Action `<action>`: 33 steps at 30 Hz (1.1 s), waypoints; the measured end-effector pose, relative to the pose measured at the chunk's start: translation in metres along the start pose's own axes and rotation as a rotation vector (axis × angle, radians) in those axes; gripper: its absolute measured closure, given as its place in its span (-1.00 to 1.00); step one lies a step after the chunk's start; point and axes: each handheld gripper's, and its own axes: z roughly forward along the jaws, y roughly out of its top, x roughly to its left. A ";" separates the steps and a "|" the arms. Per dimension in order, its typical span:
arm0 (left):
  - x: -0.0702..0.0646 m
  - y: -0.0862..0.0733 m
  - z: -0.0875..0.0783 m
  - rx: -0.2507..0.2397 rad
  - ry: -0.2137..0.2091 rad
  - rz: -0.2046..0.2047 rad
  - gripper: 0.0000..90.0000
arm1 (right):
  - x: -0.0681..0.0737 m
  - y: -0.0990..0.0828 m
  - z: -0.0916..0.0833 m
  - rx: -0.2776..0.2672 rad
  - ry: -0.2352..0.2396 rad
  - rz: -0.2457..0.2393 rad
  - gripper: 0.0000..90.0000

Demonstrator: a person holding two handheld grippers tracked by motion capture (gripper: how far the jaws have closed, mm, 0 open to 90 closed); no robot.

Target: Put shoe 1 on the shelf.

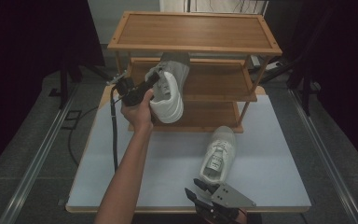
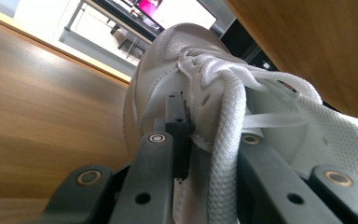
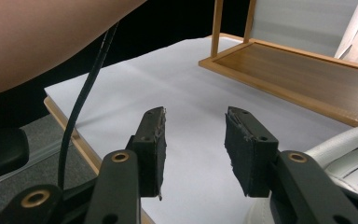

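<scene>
A white sneaker (image 1: 168,95) hangs in the air in front of the wooden shoe rack (image 1: 193,30), its toe poking in over the middle shelf (image 1: 216,79). My left gripper (image 1: 154,80) is shut on it. In the left gripper view the jaws of my left gripper (image 2: 200,140) pinch the side wall of the sneaker (image 2: 168,56) beside the laces. A second white sneaker (image 1: 219,151) lies on the table, toe toward the rack. My right gripper (image 1: 199,189) rests just short of its heel, open. Nothing sits between the pads of my right gripper (image 3: 193,140), and this sneaker's heel (image 3: 349,158) shows at the lower right.
The rack has three shelves and stands at the far side of the pale table (image 1: 270,154). Its bottom shelf (image 3: 298,74) is bare wood. The left gripper's black cable (image 1: 115,135) hangs along the forearm to the table's left edge. Dark floor and rails surround the table.
</scene>
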 end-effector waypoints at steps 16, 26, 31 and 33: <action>-0.005 0.002 0.021 -0.017 0.018 -0.018 0.82 | -0.001 0.003 -0.005 -0.015 0.000 0.002 0.28; -0.010 0.012 0.031 -0.042 0.041 -0.010 0.81 | 0.002 0.004 -0.006 -0.023 0.007 -0.006 0.28; -0.013 0.013 0.040 -0.049 0.057 0.007 0.81 | 0.002 0.004 -0.006 -0.023 0.003 -0.009 0.28; -0.013 0.015 0.045 -0.045 0.056 0.014 0.81 | 0.001 0.004 -0.007 -0.024 0.004 -0.007 0.28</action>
